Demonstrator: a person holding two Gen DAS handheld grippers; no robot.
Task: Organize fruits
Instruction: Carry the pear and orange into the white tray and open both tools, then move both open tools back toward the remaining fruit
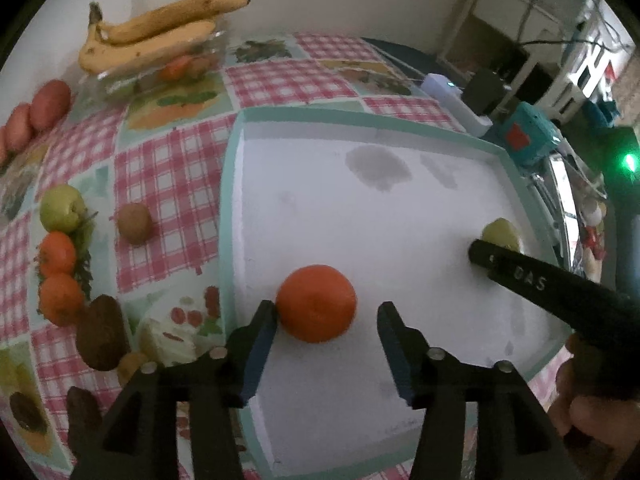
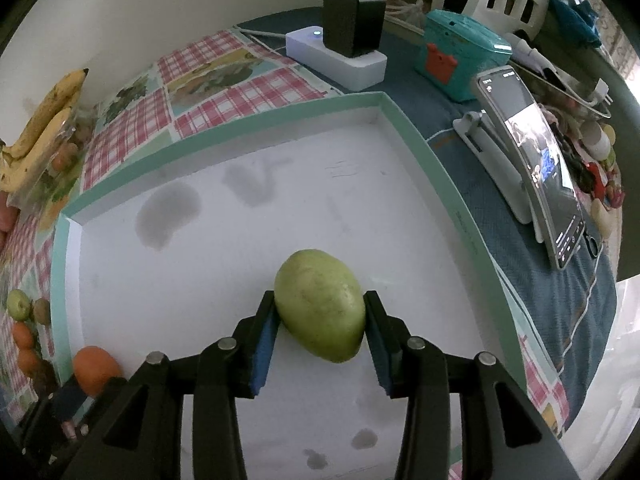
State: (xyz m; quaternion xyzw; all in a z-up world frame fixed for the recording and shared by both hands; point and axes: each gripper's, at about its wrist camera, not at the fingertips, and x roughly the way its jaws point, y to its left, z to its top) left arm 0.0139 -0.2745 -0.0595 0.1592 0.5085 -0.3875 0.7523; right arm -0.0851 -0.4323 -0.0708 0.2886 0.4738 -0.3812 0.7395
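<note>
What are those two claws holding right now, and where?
The right gripper clamps the green mango across its sides. The left gripper holds nothing; its jaws stand open around the orange.

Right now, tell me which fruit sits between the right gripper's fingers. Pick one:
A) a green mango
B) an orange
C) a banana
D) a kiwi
A. In the right wrist view the green mango lies in the white tray with both pads of the right gripper against its sides; the orange lies apart, at the tray's left edge.
</note>
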